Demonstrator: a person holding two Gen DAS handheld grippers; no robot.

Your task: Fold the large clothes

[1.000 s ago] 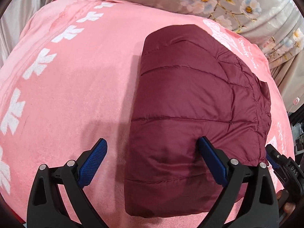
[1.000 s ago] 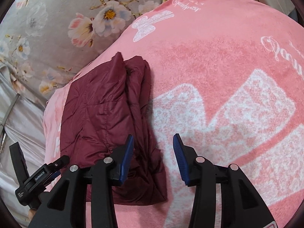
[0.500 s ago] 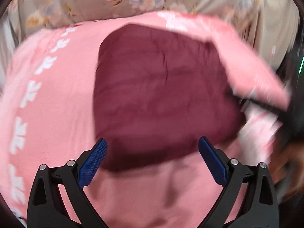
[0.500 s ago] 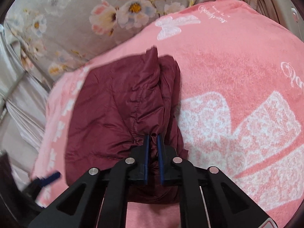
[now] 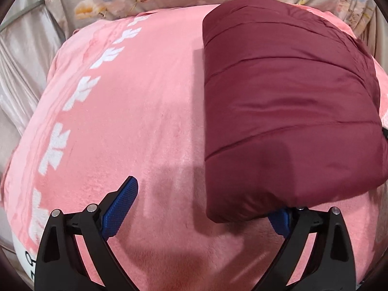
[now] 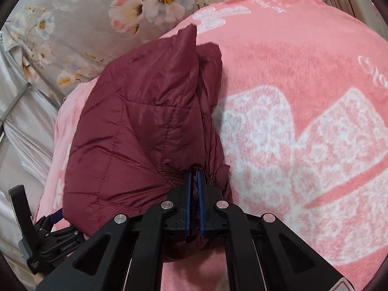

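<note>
Maroon quilted jacket lies folded, puffy, on pink blanket.

Right tongs pinched on maroon puffer jacket edge, pink blanket under, floral sheet behind

Bright, even indoor light; soft shadows under gripper arms; sharp centre, fisheye bend w/ dark vignette at edges.
</note>
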